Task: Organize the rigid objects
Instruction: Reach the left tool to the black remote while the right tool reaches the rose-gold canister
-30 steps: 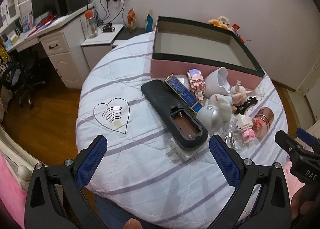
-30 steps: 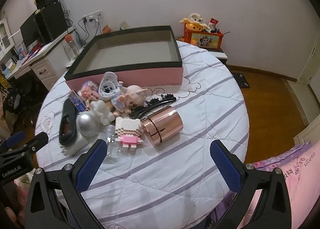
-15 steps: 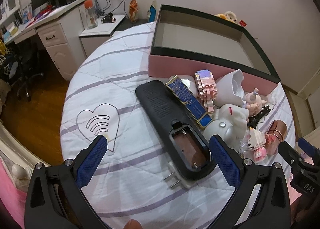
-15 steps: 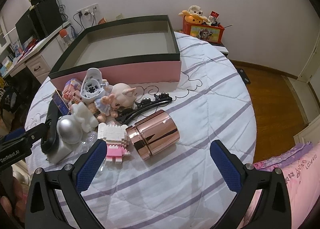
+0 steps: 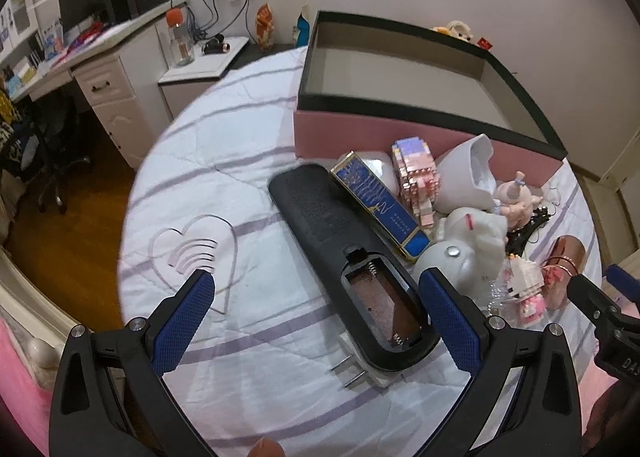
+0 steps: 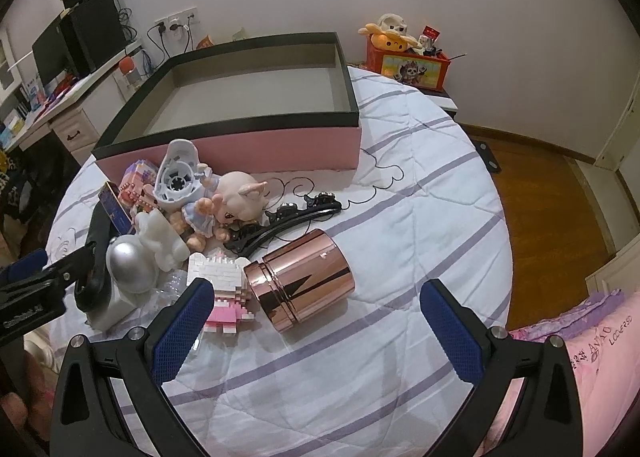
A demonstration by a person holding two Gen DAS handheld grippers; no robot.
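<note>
The left gripper, fingers spread and empty, hangs over the black remote, whose long axis runs toward the pink box. Bare quilt lies leftward. The right gripper, fingers spread, straddles the toppled copper canister.

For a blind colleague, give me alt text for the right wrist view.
The open right gripper hovers over a rose-gold canister lying on its side on a striped quilt, beside a heap of toys. An empty pink box sits behind.
</note>
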